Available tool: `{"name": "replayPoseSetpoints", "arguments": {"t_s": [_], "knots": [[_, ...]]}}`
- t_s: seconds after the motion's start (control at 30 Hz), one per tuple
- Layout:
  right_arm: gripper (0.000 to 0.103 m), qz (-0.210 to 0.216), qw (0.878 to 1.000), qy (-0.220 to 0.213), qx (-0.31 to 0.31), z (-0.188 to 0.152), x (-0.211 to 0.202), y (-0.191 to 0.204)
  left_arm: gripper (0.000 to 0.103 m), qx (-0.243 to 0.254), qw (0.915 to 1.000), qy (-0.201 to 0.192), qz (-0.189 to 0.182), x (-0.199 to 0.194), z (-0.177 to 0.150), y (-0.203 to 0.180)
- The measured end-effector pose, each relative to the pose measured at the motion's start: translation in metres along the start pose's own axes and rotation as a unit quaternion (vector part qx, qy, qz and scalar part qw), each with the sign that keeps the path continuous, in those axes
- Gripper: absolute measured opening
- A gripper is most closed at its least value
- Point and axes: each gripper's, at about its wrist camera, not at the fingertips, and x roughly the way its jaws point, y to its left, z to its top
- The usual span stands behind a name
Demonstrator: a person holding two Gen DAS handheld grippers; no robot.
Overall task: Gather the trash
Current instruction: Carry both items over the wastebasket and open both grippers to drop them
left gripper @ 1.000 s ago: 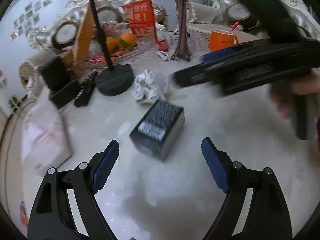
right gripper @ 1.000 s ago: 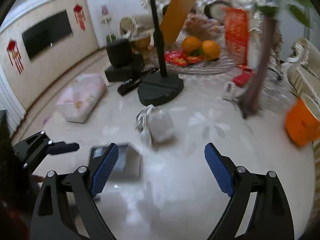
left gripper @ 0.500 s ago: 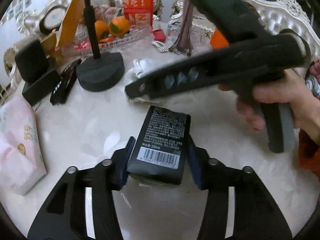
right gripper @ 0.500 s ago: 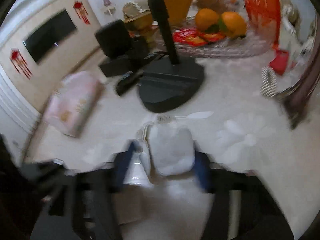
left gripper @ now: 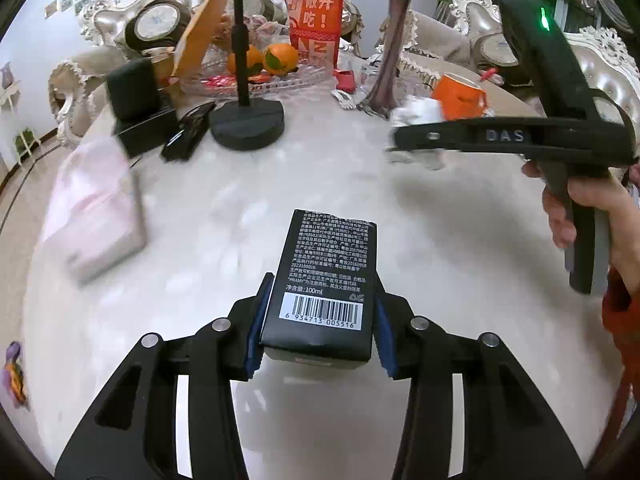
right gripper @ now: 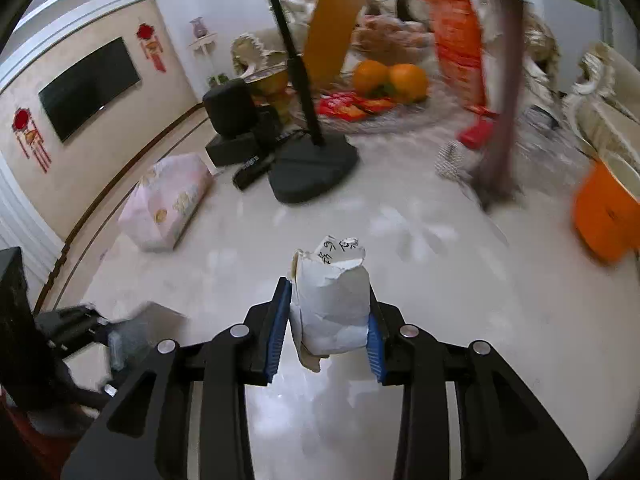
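While level, left gripper [left gripper: 318,320] clamps box [left gripper: 326,280]

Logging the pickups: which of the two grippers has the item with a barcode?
The left gripper: its black box shows a barcode. The right gripper holds crumpled white paper.

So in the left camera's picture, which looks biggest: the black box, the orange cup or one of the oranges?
As they look there:
1. black box, though it sits nearest the camera, which enlarges it
2. orange cup
3. orange
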Motion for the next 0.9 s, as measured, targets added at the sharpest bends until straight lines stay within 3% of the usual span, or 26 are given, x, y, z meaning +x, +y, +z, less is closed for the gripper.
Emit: {"name": "replayPoseSetpoints", "arguments": {"t_s": [0.23, 0.53, 0.7, 0.8, 0.9], "knots": [[0.033, 0.000, 1.000, -0.016, -0.004, -0.092, -0.094, 0.011, 0.044, -0.019, 0.9997, -0.012, 0.002, -0.090, -0.077, -0.029], [0.033, 0.043, 0.996, -0.064, -0.034, -0.247, -0.237, 0.086, 0.044, -0.023, 0.9990, -0.034, -0.019, -0.209, -0.213, -0.122], [0.033, 0.073, 0.996, -0.045, -0.035, -0.324, -0.264, 0.127, 0.044, -0.032, 0.9986, 0.017, -0.038, -0.204, -0.293, -0.171], [0.033, 0.074, 0.997, 0.009, -0.015, -0.367, -0.236, 0.136, 0.044, -0.054, 0.9965, 0.056, -0.033, -0.173, -0.334, -0.187], [0.033, 0.046, 0.997, 0.069, 0.004, -0.404, -0.187, 0.136, 0.044, -0.068, 0.9941, 0.085, 0.000, -0.137, -0.366, -0.196]]}}
